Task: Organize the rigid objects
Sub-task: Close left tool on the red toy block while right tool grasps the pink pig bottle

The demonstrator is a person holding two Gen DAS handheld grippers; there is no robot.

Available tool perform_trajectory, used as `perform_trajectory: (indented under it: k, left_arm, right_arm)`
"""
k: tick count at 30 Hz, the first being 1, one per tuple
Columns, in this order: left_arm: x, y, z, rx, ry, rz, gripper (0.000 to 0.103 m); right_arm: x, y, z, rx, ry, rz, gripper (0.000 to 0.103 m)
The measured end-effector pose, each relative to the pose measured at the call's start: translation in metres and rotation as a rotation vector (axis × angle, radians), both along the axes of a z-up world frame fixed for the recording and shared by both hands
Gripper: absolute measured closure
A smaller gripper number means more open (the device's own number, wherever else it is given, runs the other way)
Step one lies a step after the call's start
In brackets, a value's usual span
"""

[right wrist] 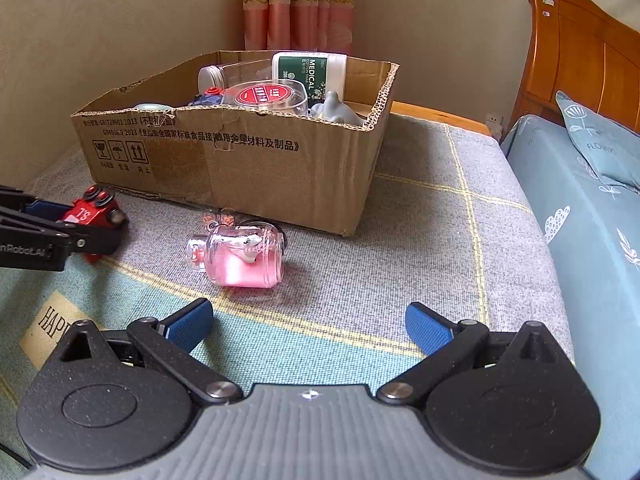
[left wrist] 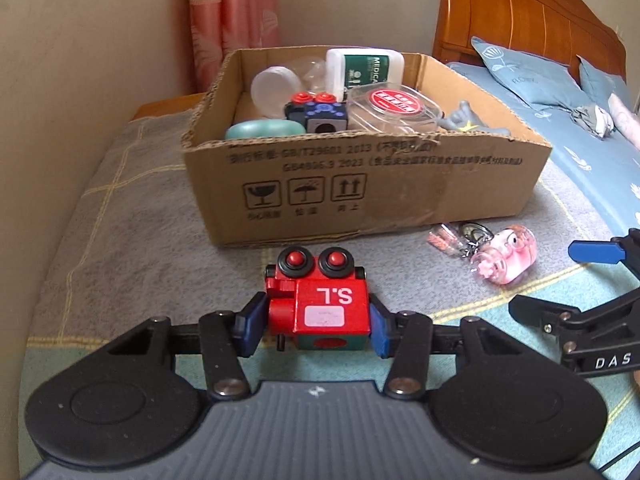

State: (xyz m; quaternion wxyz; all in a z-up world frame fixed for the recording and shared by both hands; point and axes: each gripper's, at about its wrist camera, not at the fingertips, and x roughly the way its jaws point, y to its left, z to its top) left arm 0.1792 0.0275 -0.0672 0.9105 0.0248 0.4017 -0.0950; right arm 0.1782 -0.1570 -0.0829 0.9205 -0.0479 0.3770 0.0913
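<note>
Here, left tongs [left wrist: 316,326] clamped on red toy robot [left wrist: 320,304], right tongs [right wrist: 308,326] spread wide, pink bottle [right wrist: 240,254] just ahead.

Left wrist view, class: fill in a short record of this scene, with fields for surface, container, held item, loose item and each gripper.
surface: grey checked blanket
container: open cardboard box, partly filled with small items
held item: red toy robot marked S.L, in front of the box
loose item: pink keychain bottle, lying on the blanket outside the box
left gripper: fingers shut on the toy's sides
right gripper: open, empty
</note>
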Motion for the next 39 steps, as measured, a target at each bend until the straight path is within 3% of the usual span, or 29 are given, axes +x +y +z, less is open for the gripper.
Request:
perform_trajectory:
  k: [6, 12, 28, 39]
  left_arm:
    - [0.005, -0.005, 0.0, 0.022, -0.001, -0.014, 0.046]
    - [0.007, -0.004, -0.001, 0.016, -0.007, -0.007, 0.043]
    - [0.005, -0.001, -0.003, 0.015, -0.016, -0.007, 0.04]
    - [0.007, -0.001, -0.003, 0.02, -0.018, -0.023, 0.041]
  right_arm:
    - [0.001, 0.003, 0.001, 0.0, 0.022, -0.008, 0.0]
    - [0.004, 0.024, 0.002, -0.002, 0.03, 0.058, 0.0]
    - [0.01, 0.039, 0.013, 0.02, -0.034, 0.045, 0.047]
    - [-0.003, 0.025, 0.013, 0.004, -0.003, 0.024, 0.047]
